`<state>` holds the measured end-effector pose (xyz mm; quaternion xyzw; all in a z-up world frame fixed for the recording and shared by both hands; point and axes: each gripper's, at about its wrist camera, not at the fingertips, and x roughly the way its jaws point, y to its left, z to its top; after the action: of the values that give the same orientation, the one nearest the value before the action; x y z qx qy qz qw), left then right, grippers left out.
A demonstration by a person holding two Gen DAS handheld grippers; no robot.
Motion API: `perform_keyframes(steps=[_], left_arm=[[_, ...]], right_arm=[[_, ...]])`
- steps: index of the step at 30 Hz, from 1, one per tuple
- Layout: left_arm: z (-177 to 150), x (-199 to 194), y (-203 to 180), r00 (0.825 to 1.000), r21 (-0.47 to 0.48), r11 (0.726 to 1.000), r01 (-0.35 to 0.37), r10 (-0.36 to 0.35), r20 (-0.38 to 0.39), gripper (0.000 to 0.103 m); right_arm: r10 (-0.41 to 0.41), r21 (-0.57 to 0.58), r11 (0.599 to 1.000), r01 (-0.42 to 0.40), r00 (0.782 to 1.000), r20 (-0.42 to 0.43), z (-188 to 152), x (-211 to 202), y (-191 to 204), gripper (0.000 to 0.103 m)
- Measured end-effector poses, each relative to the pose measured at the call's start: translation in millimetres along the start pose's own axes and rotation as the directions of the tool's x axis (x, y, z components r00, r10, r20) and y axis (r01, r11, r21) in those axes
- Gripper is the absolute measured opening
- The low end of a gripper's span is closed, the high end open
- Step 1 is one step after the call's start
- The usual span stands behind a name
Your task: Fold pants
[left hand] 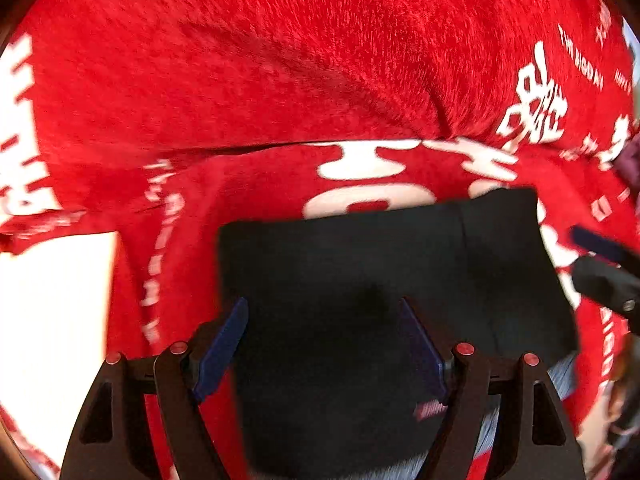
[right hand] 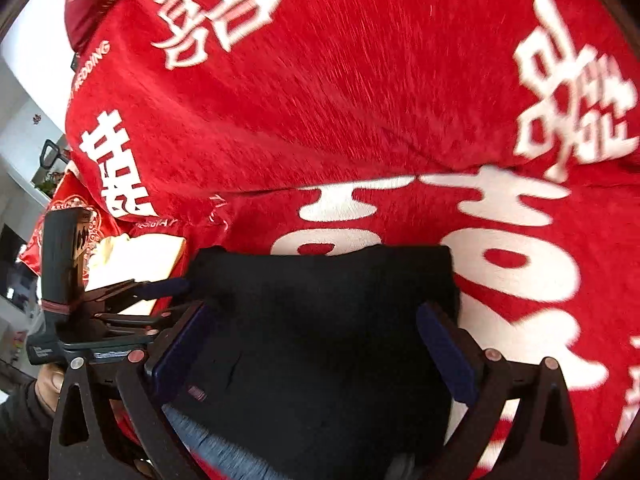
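Left gripper (left hand: 322, 322) jaws wide apart, empty, over the black pants (left hand: 380, 280); right gripper (right hand: 316, 324) likewise spread, gripping nothing. Pants lie folded on the red blanket (left hand: 280, 60), small red tag (right hand: 197, 393) unreadable, far edge straight. Blanket beyond shows white characters, "WEDDING" (right hand: 93, 61) legible, wide and uncluttered.

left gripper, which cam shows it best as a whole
The right wrist view: the left gripper shows from the side, with handle and open fingers beside the black pants. The left wrist view shows only its own two spread fingers over the pants, on the red blanket.
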<state>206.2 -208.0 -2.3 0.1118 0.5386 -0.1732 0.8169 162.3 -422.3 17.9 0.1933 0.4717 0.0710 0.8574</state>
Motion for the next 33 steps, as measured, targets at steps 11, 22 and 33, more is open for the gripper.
perform_keyframes(steps=[11,22,33], left_arm=[[-67.9,-38.2,-10.5,0.999,-0.047,0.998,-0.047,0.047,0.005,0.078],[-100.5,-67.1,-10.9,0.998,-0.081,0.996,0.022,-0.017,0.058,0.101],[-104.6,-82.0,-21.2,0.997,-0.061,0.998,-0.014,0.018,0.079,0.101]], right_arm=[[-0.351,-0.095,0.934,0.344,0.935,-0.061,-71.4,-34.4,50.6,0.103],[-0.401,-0.077,0.916,0.394,0.908,-0.122,-93.3,-30.4,61.9,0.103],[-0.416,-0.084,0.909,0.408,0.901,-0.122,-96.6,-30.7,71.5,0.103]])
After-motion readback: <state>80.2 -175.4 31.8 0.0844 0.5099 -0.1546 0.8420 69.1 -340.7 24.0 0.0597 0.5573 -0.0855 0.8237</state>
